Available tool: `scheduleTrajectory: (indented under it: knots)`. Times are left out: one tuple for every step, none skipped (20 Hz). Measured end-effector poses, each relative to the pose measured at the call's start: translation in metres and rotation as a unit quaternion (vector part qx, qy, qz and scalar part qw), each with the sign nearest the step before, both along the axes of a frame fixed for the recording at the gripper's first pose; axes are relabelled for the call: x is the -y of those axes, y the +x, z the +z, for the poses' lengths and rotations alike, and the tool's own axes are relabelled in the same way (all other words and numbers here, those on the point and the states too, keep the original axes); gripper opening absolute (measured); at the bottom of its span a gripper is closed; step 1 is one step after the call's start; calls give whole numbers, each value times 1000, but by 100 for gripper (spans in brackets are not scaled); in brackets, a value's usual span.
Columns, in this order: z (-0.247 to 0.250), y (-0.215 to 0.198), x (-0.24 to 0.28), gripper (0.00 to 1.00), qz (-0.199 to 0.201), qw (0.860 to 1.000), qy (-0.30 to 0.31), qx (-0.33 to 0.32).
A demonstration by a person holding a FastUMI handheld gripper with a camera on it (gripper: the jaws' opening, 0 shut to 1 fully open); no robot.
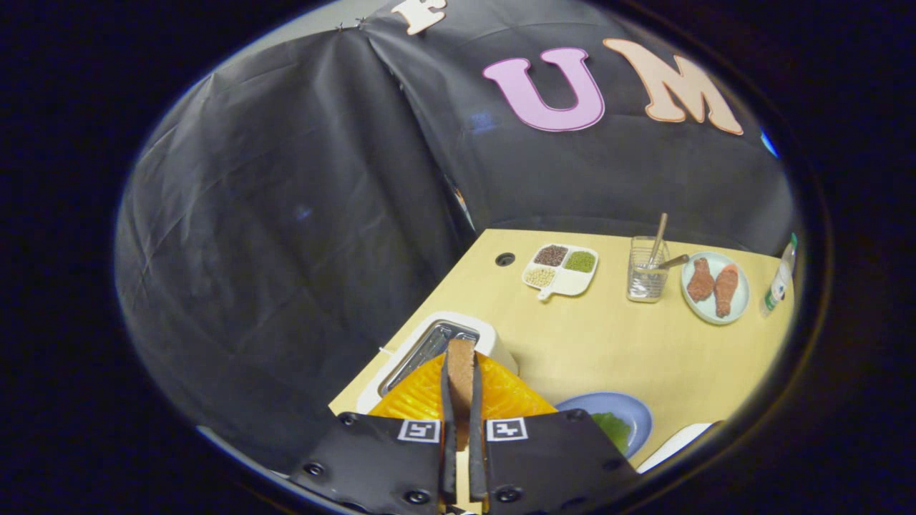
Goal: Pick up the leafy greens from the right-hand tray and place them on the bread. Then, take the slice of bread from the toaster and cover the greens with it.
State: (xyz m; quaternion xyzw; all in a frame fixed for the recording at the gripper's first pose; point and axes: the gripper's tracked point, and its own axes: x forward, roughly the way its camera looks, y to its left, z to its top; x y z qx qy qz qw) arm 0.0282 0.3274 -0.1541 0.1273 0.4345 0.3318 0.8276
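With its fingers squeezed nearly together, the gripper point(462, 400) has the slice of bread point(461, 372) pinched edge-on between them, lifted above the toaster point(436, 343). Leafy greens point(614, 429) lie on the blue plate point(630, 408) just right of the fingers. Farther across the table point(587, 343) sit a divided dish point(562, 270), a glass with utensils point(647, 275) and a plate of drumsticks point(714, 286).

The gripper point(461, 400) grips a brown bread slice point(461, 368) whose lower part is hidden between its fingers, which also hide the near end of the white toaster point(436, 343). At four o'clock, the green leaves point(614, 428) on a blue plate point(630, 408) are partly covered; a white tray point(673, 445) is cut off.
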Motion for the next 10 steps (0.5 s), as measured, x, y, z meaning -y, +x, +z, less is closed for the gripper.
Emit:
scheduleTrajectory:
  knots:
    - [-6, 1, 9, 10, -2, 1000, -12, 5]
    - [-11, 0, 18, 10, -2, 1000, -20, 8]
    - [-15, -2, 22, 10, -2, 1000, -19, 3]
    - [-20, -7, 26, 10, -4, 1000, -20, -2]
    - [-26, -7, 34, 10, -8, 1000, -24, -7]
    - [-33, -10, 40, 10, -11, 999, -28, -13]
    - [-38, -12, 46, 10, -15, 999, -29, -20]
    - [-45, -14, 50, 10, -18, 999, -30, -25]
    - [-50, -15, 55, 10, -21, 999, -29, -29]
    - [-55, -17, 59, 10, -24, 999, -29, -34]
